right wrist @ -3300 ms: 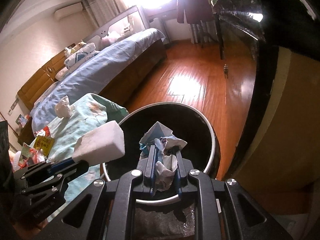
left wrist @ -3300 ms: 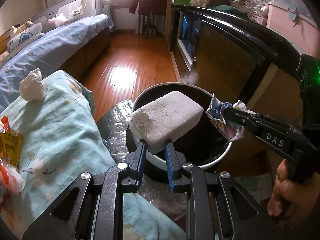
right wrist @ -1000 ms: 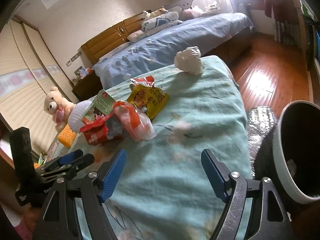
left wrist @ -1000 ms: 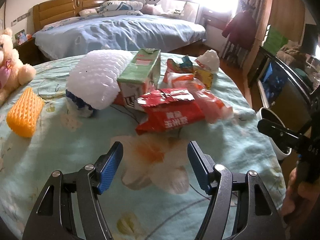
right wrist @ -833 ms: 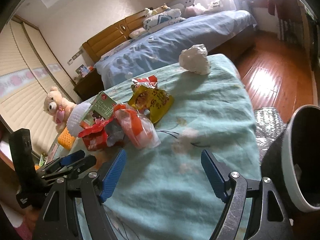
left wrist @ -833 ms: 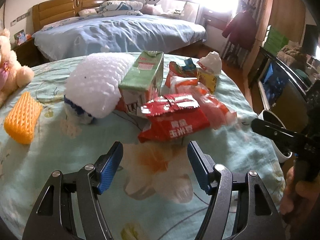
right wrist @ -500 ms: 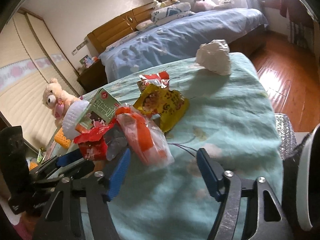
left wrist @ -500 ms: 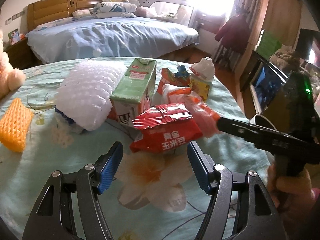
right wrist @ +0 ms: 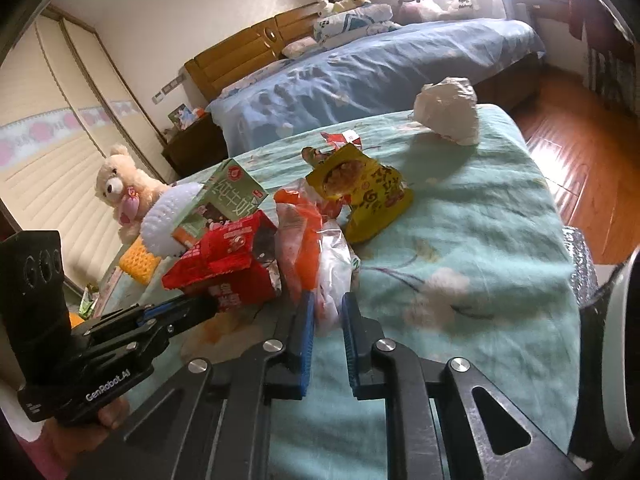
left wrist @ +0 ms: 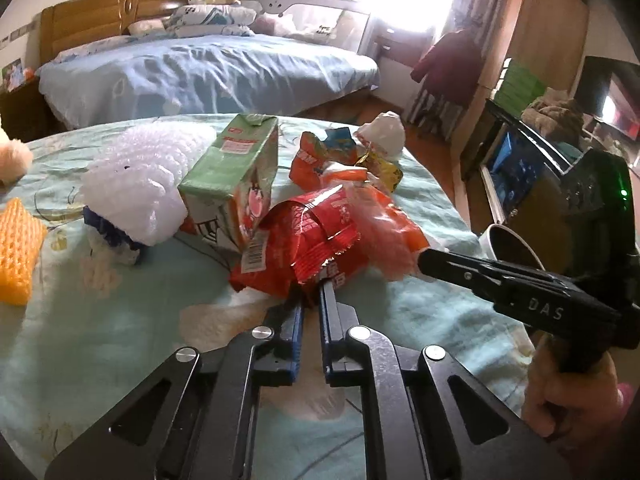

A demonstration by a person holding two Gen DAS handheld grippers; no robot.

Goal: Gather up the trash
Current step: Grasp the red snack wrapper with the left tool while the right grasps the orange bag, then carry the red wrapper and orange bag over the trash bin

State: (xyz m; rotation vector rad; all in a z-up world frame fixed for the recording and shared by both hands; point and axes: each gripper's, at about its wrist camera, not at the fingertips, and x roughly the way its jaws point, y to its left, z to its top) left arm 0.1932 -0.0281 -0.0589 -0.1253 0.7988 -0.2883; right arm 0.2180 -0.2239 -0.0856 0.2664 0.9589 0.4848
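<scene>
A heap of trash lies on the round table with the teal cloth (right wrist: 480,220). My left gripper (left wrist: 311,294) has its jaws closing, and the blue pads pinch the near edge of a red snack wrapper (left wrist: 316,236). My right gripper (right wrist: 325,308) has its jaws closing too, and its pads clamp the lower end of an orange and clear plastic bag (right wrist: 316,248). In the left wrist view the right gripper (left wrist: 424,258) comes in from the right onto that bag (left wrist: 380,224). The white-rimmed trash bin (left wrist: 512,244) stands on the floor to the right of the table.
Behind the held pieces lie a green milk carton (left wrist: 236,172), white bubble wrap (left wrist: 148,172), a yellow snack bag (right wrist: 364,192) and a crumpled white wad (right wrist: 450,116). An orange foam net (left wrist: 18,248) and a teddy bear (right wrist: 120,192) sit at the left. A bed stands beyond.
Both grippers were open and have moved in on the heap. The left has shut on the red wrapper and the right on the orange and clear bag.
</scene>
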